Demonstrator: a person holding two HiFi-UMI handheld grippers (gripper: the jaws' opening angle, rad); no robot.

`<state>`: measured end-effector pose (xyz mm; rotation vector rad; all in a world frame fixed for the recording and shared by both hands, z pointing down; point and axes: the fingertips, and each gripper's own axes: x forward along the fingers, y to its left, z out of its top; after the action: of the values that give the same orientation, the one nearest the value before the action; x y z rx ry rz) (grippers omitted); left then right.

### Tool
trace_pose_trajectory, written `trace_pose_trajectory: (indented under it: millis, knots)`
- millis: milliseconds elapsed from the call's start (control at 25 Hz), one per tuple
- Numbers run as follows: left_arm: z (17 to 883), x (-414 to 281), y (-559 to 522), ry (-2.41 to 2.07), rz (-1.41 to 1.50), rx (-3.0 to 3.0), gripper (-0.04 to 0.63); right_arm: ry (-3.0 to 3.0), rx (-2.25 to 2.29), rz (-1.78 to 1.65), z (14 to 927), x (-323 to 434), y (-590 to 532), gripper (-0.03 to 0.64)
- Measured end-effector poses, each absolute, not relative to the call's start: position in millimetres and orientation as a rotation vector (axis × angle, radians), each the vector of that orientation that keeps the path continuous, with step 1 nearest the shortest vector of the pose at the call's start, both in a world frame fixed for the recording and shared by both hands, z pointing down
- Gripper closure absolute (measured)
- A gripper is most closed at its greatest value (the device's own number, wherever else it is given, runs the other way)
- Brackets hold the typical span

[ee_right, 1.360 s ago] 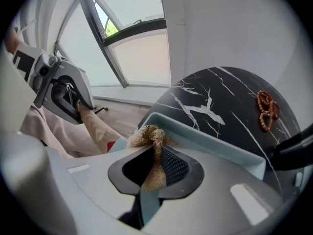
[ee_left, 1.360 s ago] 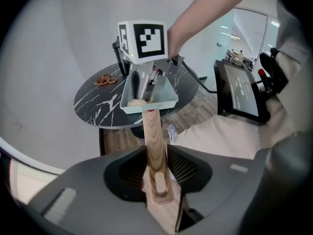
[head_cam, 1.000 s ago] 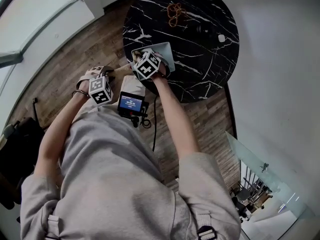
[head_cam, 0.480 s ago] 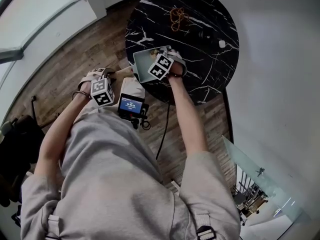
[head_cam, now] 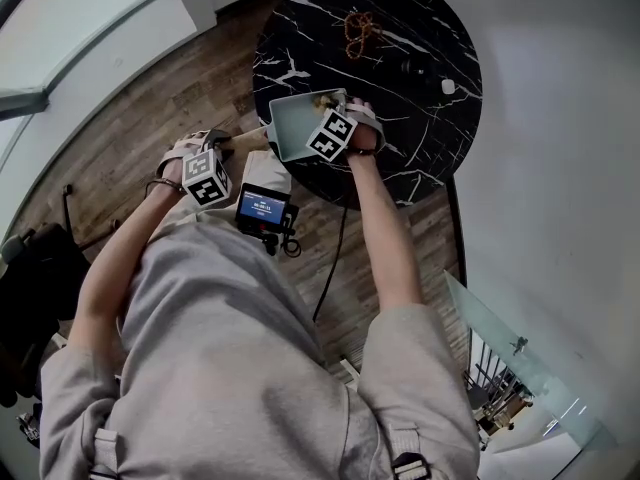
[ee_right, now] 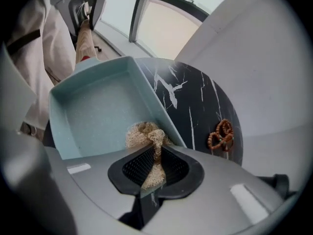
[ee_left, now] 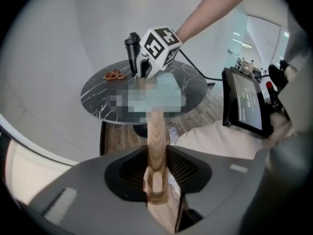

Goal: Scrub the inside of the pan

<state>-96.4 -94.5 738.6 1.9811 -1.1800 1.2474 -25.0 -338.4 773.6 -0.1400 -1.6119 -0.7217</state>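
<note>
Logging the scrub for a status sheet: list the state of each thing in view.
Pale blue square pan, open side up, at the edge of the black marble round table
Wooden pan handle, clamped in the left claw
Beige fibrous scrubber, pinched in the right claw, inside a pan corner
Brown bead bracelet, lying loose on the table
Small screen, lit

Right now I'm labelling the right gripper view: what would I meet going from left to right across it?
pan → fibrous scrubber → bead bracelet → dark object at the right edge
</note>
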Motion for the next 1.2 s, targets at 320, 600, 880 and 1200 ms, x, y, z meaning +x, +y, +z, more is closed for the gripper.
trace_pose_trajectory:
  millis: [320,600,880,1200]
  knots:
    - [739.6,-95.2,-95.4,-1.191,1.224,1.969,0.474,-1.699,-0.071,-0.383,777.4,-15.3,-326.4,0.555]
    - [740.0,-93.5,-94.3,-1.187,1.248,1.978,0.474,-1.735,-0.064,-0.304,777.4,-36.9,-294.8,0.554]
    - [740.6,-93.4,-94.5,-1.182,1.267,1.97,0.472,-1.808,-0.158,-0.216,777.1,-63.6,-240.0,0.552]
    - [739.7,-92.8,-93.6,-1.168,1.27,1.969,0.472,-2.027,0.016,0.331,749.9,-51.5,-265.4,0.552]
